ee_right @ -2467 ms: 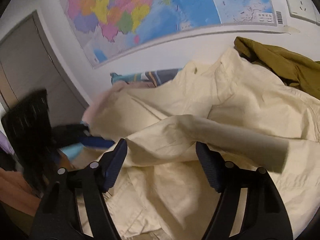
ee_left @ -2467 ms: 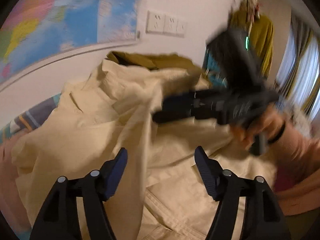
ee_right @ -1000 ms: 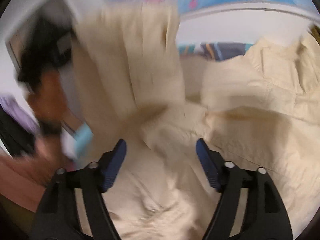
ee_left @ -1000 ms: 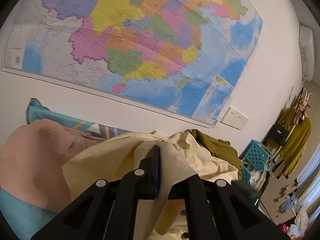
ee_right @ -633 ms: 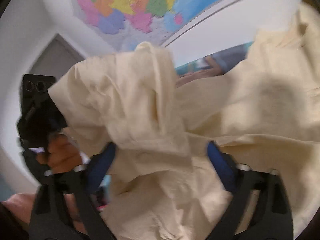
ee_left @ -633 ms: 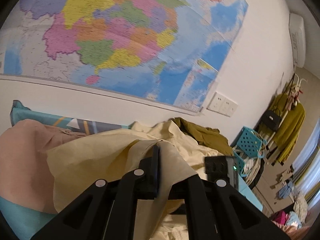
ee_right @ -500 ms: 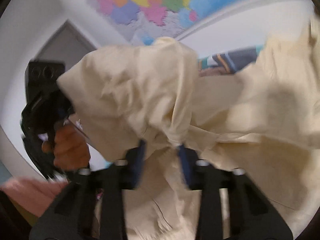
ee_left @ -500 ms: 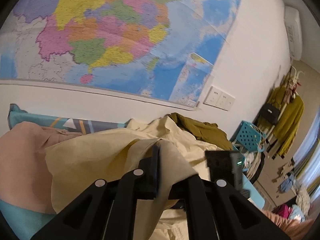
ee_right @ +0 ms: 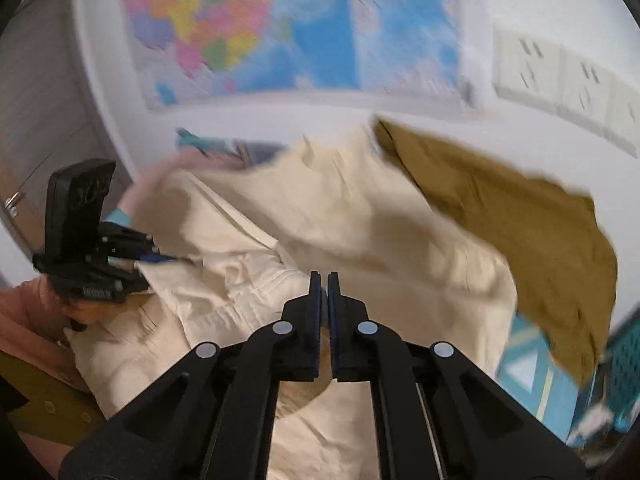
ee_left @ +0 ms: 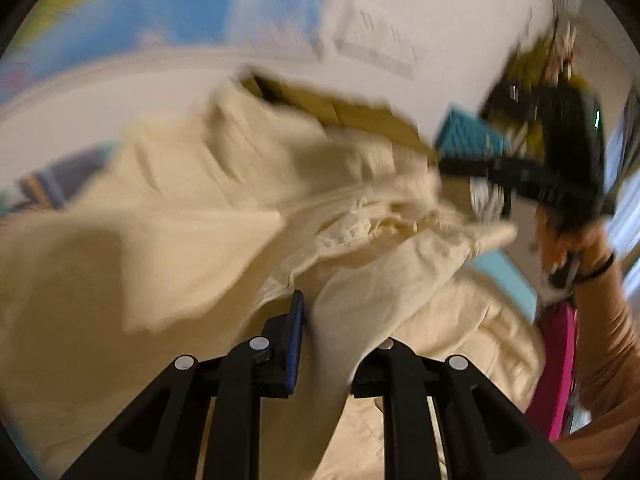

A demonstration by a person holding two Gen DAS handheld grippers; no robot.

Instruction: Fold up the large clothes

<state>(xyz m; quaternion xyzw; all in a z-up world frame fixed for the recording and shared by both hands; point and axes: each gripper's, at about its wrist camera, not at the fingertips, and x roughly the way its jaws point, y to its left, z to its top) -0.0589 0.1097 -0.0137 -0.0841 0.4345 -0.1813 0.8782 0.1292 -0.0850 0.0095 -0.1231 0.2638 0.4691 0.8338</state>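
A large cream garment [ee_left: 200, 220] lies rumpled over the bed and also fills the middle of the right wrist view [ee_right: 360, 220]. A fold of it runs between the jaws of my left gripper [ee_left: 326, 314], which are opening; only the left blue pad shows, and cloth covers the other. Seen from the right wrist, the left gripper [ee_right: 160, 260] has cloth at its tips. My right gripper [ee_right: 324, 280] has its pads almost together on a thin edge of the garment. From the left wrist, the right gripper [ee_left: 444, 168] holds the cloth up at the right.
An olive garment [ee_right: 520, 220] lies behind the cream one against the wall. A teal basket [ee_left: 468, 140] stands to the right. A wall map and sockets [ee_right: 560, 76] are behind. A person's hand [ee_left: 572, 240] and sleeve hold the right gripper. A grey door [ee_right: 40, 120] is far left.
The left gripper swung down from facing the wall map to over the garment, and its jaws parted slightly. The right gripper went from wide open to shut on the cloth and lifted it.
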